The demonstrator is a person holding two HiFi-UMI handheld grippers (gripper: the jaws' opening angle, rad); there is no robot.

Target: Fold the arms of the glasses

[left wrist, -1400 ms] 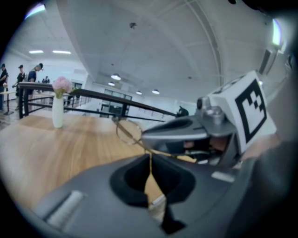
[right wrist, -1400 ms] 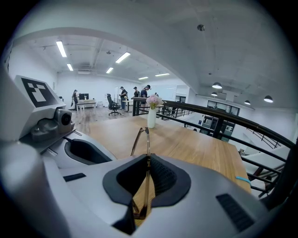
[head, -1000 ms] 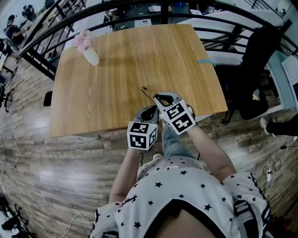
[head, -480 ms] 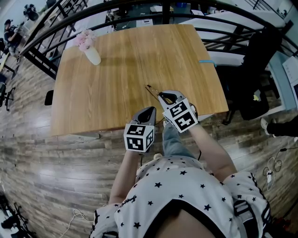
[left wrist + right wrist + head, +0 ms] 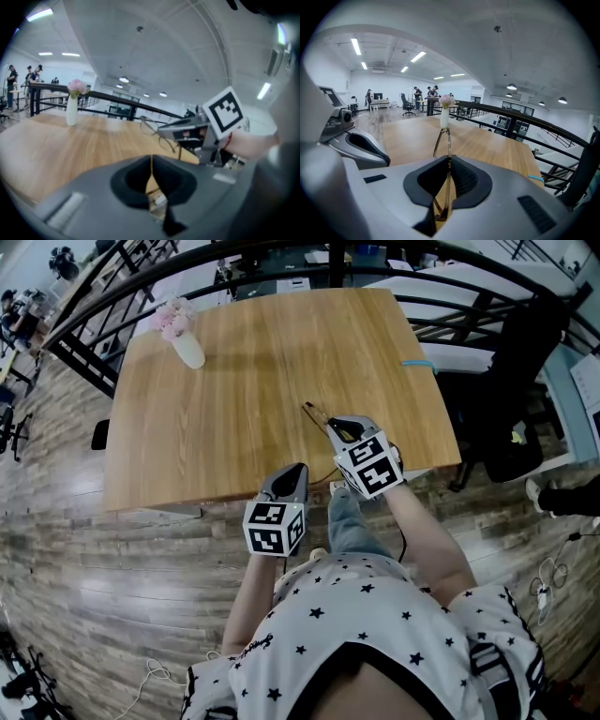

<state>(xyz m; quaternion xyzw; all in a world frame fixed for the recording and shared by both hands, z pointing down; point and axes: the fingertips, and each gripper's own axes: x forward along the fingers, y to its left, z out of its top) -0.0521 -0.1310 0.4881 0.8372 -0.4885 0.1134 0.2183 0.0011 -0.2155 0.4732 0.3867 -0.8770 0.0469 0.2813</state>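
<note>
Left gripper (image 5: pixel 151 163): jaws closed together with nothing between them. In the head view it (image 5: pixel 292 474) sits at the near edge of the table, low and left of the right gripper. It is apart from the glasses.
Right gripper (image 5: pixel 449 164): jaws clamped on the glasses, with a thin piece of the frame running straight through the pads. In the head view it (image 5: pixel 336 426) points away from the person over the near right part of the table.
Glasses (image 5: pixel 442 137): thin metal frame, held only by the right gripper and lifted clear of the tabletop. The left gripper view shows the rounded rims (image 5: pixel 158 134) jutting out past the right gripper's jaw tips. In the head view the frame (image 5: pixel 315 414) shows as a thin dark line beyond those tips. Whether the arms are folded cannot be made out.
Spacing of the two grippers: near each other but not touching. The right one's marker cube (image 5: pixel 225 110) fills the right side of the left gripper view.
Table (image 5: pixel 234 399): light wood, square.
Vase (image 5: pixel 188 353): white and upright, at the far left corner of the table, well apart from both grippers.
Flowers (image 5: pixel 170 319): pink, standing in the vase.
Blue item (image 5: pixel 412 363): small, lying at the table's right edge.
Railing (image 5: pixel 103 296): black bars beyond the far side of the table.
Floor (image 5: pixel 75 549): wood planks around the table.
Person: star-print shirt (image 5: pixel 375 634) at the bottom of the head view, one forearm reaching to each gripper.
</note>
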